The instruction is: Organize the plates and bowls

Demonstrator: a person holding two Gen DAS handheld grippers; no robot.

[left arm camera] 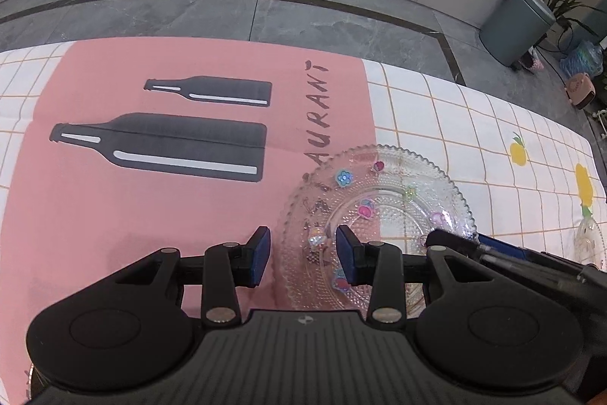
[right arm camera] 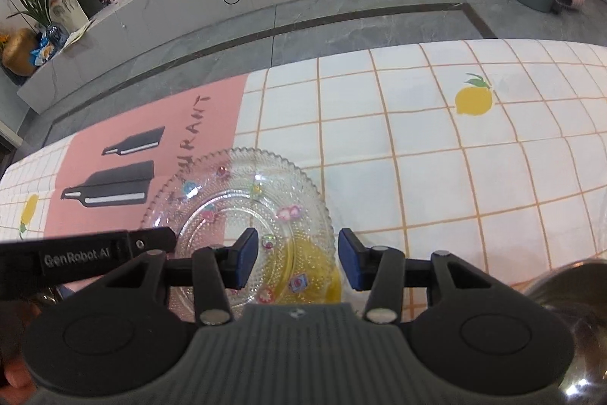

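Nearest the lens, the left gripper (left arm camera: 303, 255) stands part-open, its blue pads astride the near-left rim of the glass plate (left arm camera: 398, 185), though whether either pad touches the glass cannot be told; the right gripper (right arm camera: 298, 259) likewise stands part-open over the plate's near-right rim, nothing clamped; both tilt steeply downward; the tablecloth (right arm camera: 417, 147), white with orange grid and lemons, carries a pink mat (left arm camera: 114, 185) printed with bottles; the plate, clear, beaded and sticker-dotted, lies straddling the mat's edge.

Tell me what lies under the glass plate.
Through the glass plate show the pink mat, the white checked tablecloth and a yellow lemon print. The tongs hide its near edge.
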